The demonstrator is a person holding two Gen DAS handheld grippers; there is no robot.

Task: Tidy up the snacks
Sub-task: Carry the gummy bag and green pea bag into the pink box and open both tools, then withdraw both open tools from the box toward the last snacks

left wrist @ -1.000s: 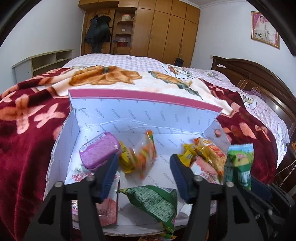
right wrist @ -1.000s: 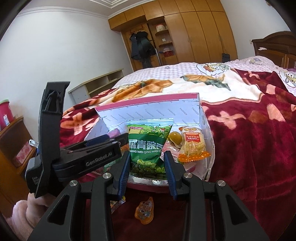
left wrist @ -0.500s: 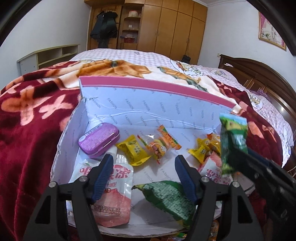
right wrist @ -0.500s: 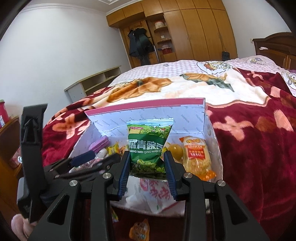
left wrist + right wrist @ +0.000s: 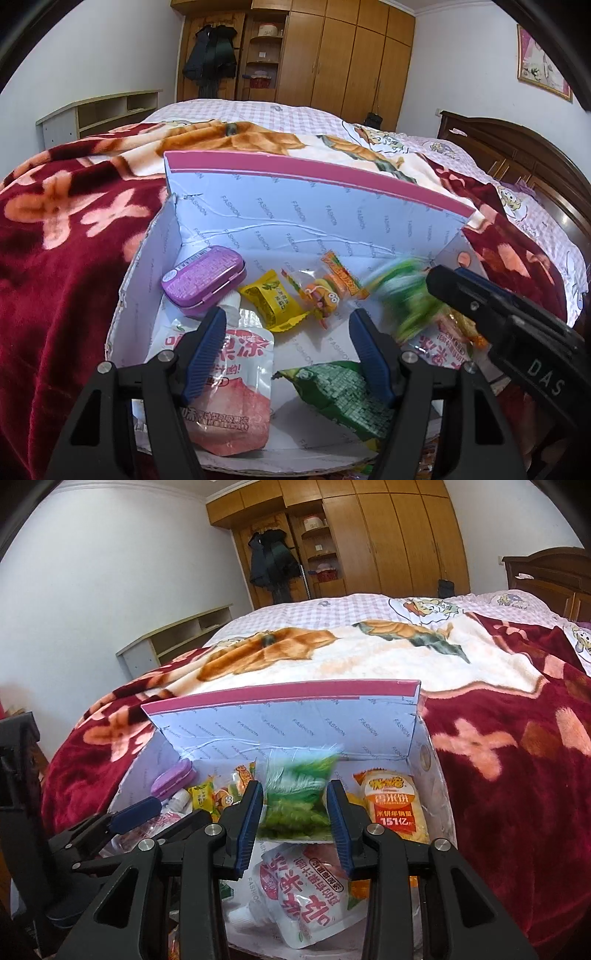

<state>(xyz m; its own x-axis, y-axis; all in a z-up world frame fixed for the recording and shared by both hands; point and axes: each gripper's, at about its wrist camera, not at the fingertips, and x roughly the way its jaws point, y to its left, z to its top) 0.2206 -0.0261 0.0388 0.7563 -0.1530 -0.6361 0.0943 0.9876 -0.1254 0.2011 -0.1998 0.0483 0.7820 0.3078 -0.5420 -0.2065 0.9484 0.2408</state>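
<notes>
Two jelly pouches [image 5: 231, 387] [image 5: 306, 893], one box [image 5: 295, 206]
</notes>
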